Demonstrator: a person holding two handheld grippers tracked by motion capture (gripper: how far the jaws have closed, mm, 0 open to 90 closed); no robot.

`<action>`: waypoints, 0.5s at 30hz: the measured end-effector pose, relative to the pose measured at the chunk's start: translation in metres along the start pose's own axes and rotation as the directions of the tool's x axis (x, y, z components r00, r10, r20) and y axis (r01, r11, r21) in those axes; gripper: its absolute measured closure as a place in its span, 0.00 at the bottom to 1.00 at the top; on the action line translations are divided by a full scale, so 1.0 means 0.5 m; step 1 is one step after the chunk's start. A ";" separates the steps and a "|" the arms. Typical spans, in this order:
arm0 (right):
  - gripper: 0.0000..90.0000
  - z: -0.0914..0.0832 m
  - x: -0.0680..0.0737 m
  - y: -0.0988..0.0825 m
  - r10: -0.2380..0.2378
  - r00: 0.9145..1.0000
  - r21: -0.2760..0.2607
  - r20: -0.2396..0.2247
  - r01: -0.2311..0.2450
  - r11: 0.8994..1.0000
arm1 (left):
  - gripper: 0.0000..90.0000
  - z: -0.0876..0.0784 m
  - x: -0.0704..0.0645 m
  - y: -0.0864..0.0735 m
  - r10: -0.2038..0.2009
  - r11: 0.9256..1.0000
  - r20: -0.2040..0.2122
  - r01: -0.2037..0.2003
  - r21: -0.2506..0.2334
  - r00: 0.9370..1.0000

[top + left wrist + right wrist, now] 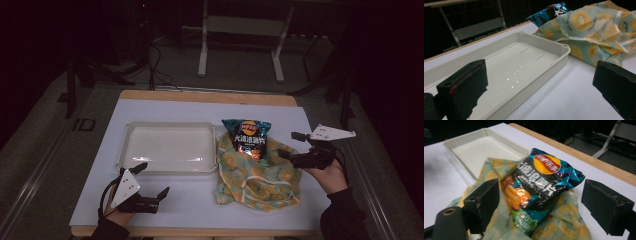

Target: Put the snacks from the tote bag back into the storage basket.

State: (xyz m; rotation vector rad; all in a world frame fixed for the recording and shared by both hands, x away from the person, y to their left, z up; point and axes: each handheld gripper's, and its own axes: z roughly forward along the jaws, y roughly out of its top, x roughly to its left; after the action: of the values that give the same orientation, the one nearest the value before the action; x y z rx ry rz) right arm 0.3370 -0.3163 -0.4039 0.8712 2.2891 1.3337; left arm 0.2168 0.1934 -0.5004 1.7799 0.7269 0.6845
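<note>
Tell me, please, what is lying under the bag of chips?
The bag of chips lies partly on a crumpled yellow-patterned cloth bag, its top end past the cloth, over the white table. Whether anything else is beneath it cannot be seen; the bag covers that spot.

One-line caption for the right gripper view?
Open right gripper poised over a chip bag lying on a fruit-print cloth beside a white tray.
</note>
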 end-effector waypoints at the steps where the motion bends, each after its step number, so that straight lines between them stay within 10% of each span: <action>1: 0.18 0.006 -0.004 0.001 0.000 1.000 0.007 0.008 0.000 1.000 | 0.00 0.000 0.000 0.000 0.001 1.000 0.000 -0.001 0.000 1.000; 15: 0.24 0.075 -0.060 0.027 0.020 0.999 0.049 0.038 -0.021 0.999 | 0.00 0.001 0.000 0.000 0.004 1.000 -0.001 -0.004 0.005 1.000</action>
State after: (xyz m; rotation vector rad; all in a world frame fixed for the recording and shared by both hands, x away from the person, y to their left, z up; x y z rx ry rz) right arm 0.3854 -0.3069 -0.4108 0.9301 2.2999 1.2632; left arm 0.2172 0.1929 -0.5008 1.7856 0.7265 0.6872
